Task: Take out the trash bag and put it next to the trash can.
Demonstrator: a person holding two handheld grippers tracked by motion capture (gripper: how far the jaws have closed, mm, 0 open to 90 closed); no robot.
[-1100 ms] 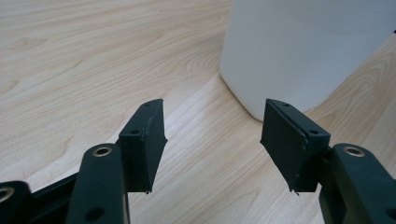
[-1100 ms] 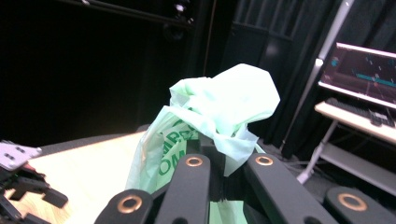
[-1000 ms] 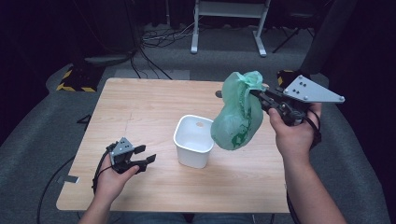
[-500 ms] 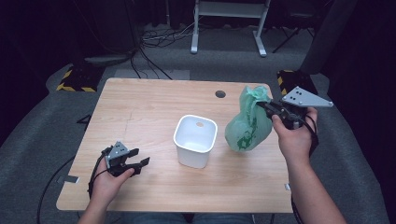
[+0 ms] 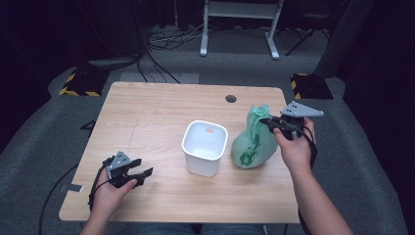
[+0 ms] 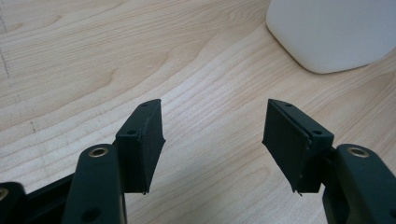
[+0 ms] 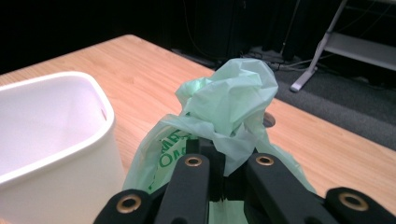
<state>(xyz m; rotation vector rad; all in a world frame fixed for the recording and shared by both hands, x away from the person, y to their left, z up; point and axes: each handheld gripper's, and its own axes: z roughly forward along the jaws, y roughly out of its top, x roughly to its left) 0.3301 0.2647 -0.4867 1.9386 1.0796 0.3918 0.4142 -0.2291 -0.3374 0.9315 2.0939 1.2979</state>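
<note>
1. High view: a wooden table (image 5: 147, 117) carries a white bin (image 5: 205, 147) near its centre. A green plastic bag (image 5: 252, 144) sits on the tabletop just right of the bin, close beside it; contact between them cannot be judged.
2. Right gripper (image 5: 270, 123), held in the person's right hand (image 5: 293, 147), grips the gathered neck of the bag near its top. The bag's body bulges below and rests on the table.
3. Right gripper view: jaws pinched close on the bunched green film (image 7: 229, 107), with the crumpled top rising past them. Green print shows on the bag's side, and the bin's rim (image 7: 60, 121) stands at left. This view shows the clamp itself, which the high view leaves too small to read.
4. Left gripper (image 5: 139, 174) lies low at the near left of the table, well apart from the bin.
5. Left gripper view: jaws spread wide (image 6: 212, 140) with bare wood between them and the bin's lower corner (image 6: 331, 32) at far right.
</note>
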